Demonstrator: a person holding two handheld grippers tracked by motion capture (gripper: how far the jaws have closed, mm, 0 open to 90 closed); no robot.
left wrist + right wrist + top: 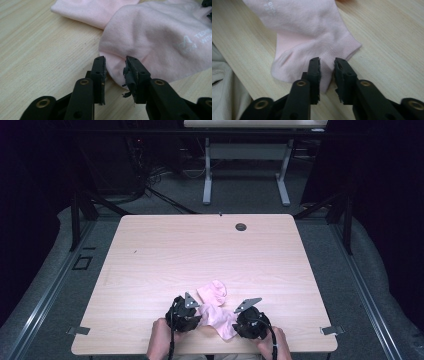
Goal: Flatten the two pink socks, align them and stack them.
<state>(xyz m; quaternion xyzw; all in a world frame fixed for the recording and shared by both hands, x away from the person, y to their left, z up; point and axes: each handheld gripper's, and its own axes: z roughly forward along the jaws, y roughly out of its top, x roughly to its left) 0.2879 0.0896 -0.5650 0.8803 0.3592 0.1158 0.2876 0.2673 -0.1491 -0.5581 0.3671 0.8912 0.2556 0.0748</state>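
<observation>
Below, each element of the scene is listed in turn.

Bench: a pale wood-grain bench (150, 255) is carrying the work; a small dark round fitting (241, 227) is sitting near its far edge.

Sock: a pink sock (216, 306) is lying flat near the front edge of the bench, between the two grippers; faint white lettering (197, 40) is showing on its fabric in the left gripper view.

Sock layout: in the high view the pink fabric is bending, one rounded part lying farther from the person and one part running toward the front edge; whether this is one sock or two overlapping cannot be told.

Left gripper: the left gripper (196, 311) is sitting at the left edge of the sock, held in the person's left hand (159, 336).

Left fingers: the fingers (100, 72) are standing nearly closed with a narrow gap, a curved edge of the sock lying between them; the pads are not pressing on the fabric.

Right gripper: the right gripper (235, 319) is sitting at the sock's right side, held in the right hand (276, 342).

Right fingers: the fingers (315, 72) are likewise nearly closed, straddling the sock's ribbed cuff (342, 50); a slim gap is remaining, so no firm pinch is showing.

Foreground: a light cloth (222, 85) is hanging past the front edge of the bench in the right gripper view.
</observation>
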